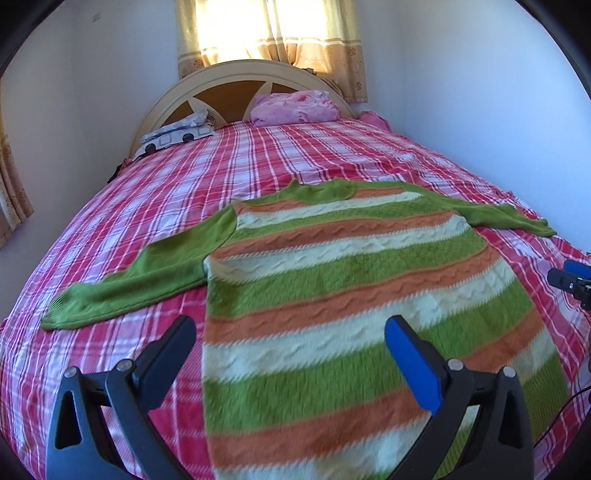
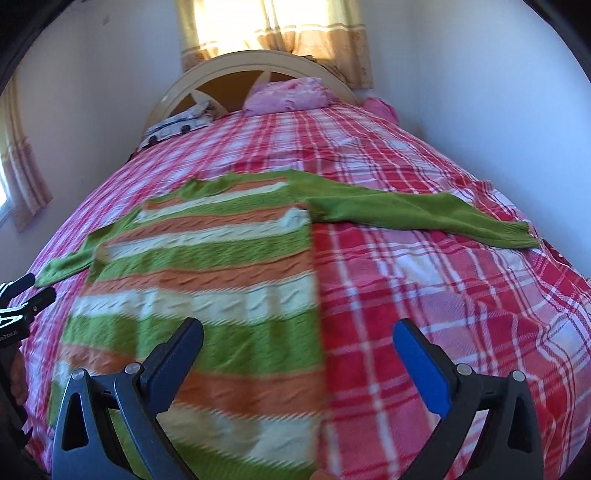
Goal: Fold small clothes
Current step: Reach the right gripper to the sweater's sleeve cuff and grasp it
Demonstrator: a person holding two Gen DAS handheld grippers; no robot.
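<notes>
No legible brand or label appears; small white lettering on the left hand-held gripper's body at the right wrist view's left edge is too blurred to read. The striped sweater point(image 1: 332, 295) in green, orange and cream lies flat on the bed point(image 1: 147, 206), which has a red plaid cover, both green sleeves spread outward. Left hand-held gripper point(image 1: 290, 341): jaws wide apart, empty, above the sweater's lower left part. Right hand-held gripper point(image 2: 298, 345): jaws wide apart, empty, above the sweater's right edge. A pink pillow point(image 1: 295, 107) and a patterned pillow point(image 1: 177, 133) lie against the headboard point(image 1: 229, 77), beneath the curtain point(image 1: 273, 33).
</notes>
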